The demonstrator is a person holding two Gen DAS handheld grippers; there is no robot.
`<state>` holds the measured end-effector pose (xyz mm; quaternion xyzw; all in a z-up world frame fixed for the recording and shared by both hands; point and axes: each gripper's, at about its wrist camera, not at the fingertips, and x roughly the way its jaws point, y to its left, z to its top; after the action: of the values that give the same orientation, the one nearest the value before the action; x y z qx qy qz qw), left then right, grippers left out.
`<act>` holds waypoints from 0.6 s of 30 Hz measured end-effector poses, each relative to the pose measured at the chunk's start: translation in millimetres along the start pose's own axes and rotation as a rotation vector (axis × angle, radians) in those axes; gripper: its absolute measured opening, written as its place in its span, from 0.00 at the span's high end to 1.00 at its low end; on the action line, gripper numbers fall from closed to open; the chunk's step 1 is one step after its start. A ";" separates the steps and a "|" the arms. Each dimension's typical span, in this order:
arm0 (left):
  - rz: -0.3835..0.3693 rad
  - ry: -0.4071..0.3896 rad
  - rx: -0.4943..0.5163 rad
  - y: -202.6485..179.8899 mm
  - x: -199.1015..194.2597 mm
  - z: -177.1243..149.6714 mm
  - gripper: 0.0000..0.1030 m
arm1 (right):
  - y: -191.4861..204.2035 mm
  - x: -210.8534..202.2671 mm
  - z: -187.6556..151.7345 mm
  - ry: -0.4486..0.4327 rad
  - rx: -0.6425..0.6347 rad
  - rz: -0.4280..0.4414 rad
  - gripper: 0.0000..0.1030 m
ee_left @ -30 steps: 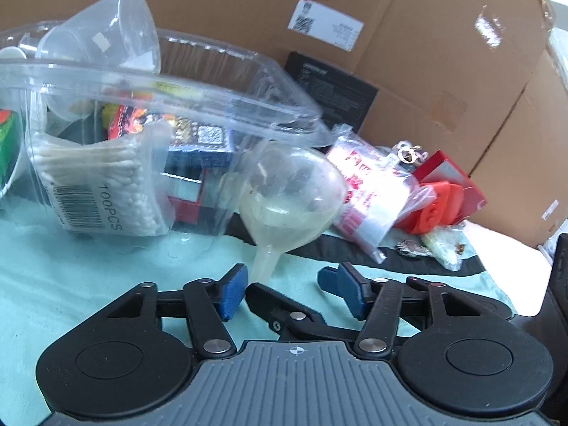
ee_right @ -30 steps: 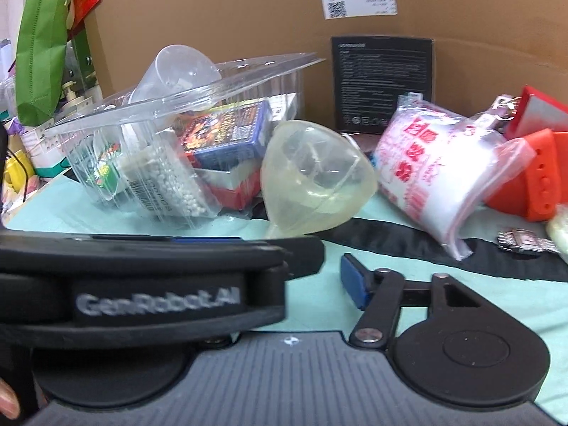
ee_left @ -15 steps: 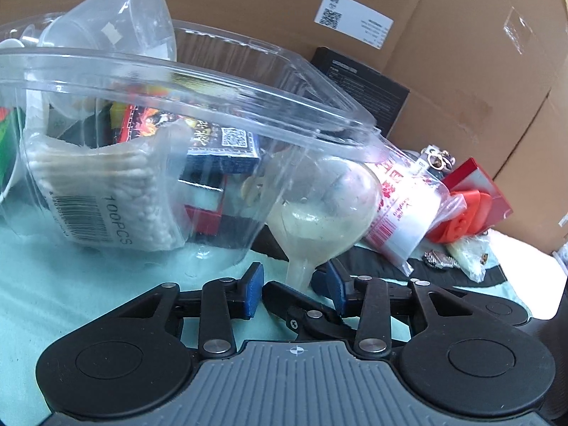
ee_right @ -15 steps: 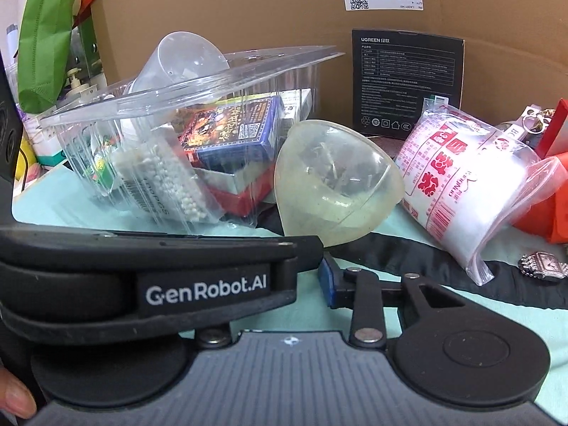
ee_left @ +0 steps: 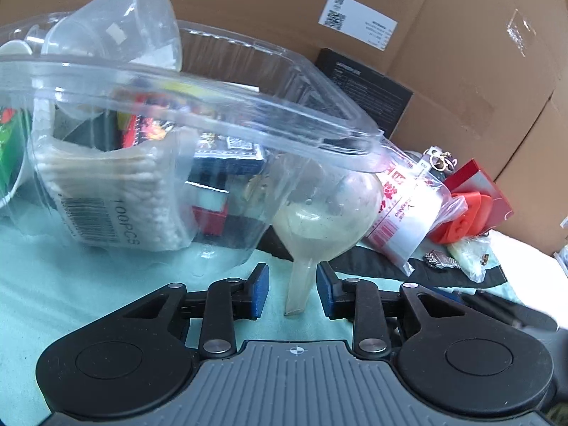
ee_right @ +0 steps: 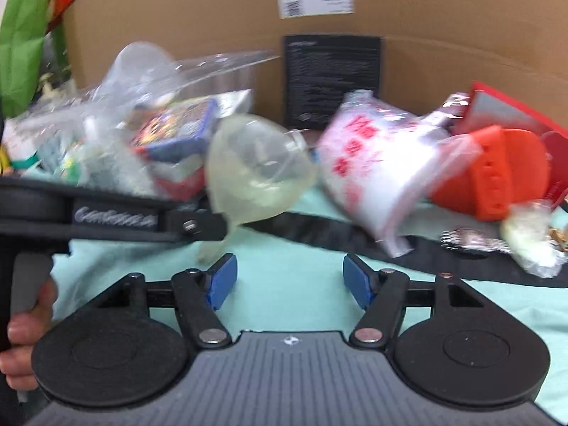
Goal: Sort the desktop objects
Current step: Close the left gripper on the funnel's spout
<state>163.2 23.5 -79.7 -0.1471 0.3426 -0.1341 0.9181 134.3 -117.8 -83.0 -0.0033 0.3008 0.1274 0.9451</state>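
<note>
I am seeing my left claw (ee_left: pixel 291 291) standing open around the funnel (ee_left: pixel 319 209), whose stem is sitting between the blue pads without touching them, its jaws having just been opening slightly. The funnel is leaning against the clear container (ee_left: pixel 149 149). My right claw (ee_right: pixel 289 280), empty, has just been opening wide.

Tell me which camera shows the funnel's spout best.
The left wrist view: the funnel's spout stands sharp and whole between the left tongs. In the right wrist view the spout is motion-blurred and partly hidden behind the left tool's arm.
</note>
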 end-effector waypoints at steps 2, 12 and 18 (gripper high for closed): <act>-0.007 0.003 0.007 -3.5 2.1 -0.7 0.57 | -2.2 -1.1 5.7 -0.034 -0.041 -0.004 0.32; 0.009 -0.011 -0.048 -0.1 9.0 1.5 0.40 | 3.7 17.9 14.2 -0.050 -0.248 0.007 0.43; -0.049 0.002 -0.062 -2.7 11.7 2.4 0.45 | -1.2 23.9 12.2 -0.016 -0.286 0.049 0.43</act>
<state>172.9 17.4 -83.9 -0.1834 0.3440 -0.1460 0.9092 160.3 -112.3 -86.7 -0.1296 0.2721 0.1920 0.9340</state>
